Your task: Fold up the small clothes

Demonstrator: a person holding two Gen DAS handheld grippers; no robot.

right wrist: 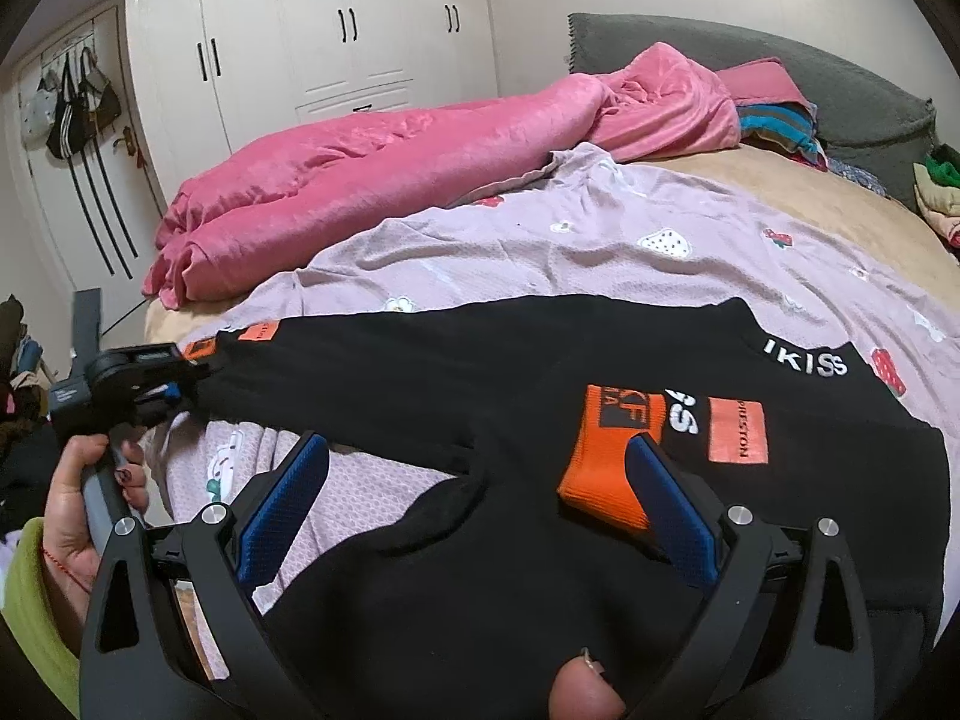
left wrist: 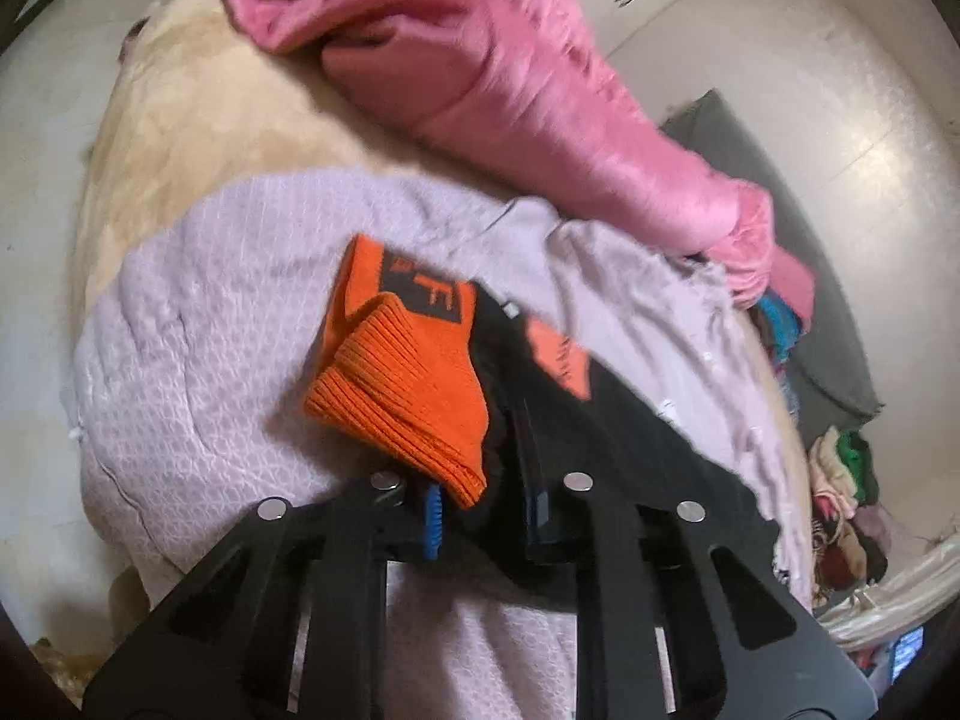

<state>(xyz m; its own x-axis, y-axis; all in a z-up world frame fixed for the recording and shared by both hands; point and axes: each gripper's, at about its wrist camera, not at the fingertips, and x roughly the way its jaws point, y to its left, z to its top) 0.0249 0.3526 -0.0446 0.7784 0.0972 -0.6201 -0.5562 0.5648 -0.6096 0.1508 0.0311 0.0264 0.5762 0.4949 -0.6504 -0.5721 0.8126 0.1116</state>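
A small black sweatshirt with orange patches and orange ribbed cuffs lies spread on a lilac blanket on the bed. My left gripper is shut on the sleeve end with the orange cuff and holds it up; it also shows in the right wrist view at the left. My right gripper is open over the garment's near part, its right blue pad beside the other orange cuff, which is folded onto the chest.
A pink quilt lies bunched across the far side of the bed. A grey headboard cushion and piles of clothes are at the right. White wardrobe doors stand behind.
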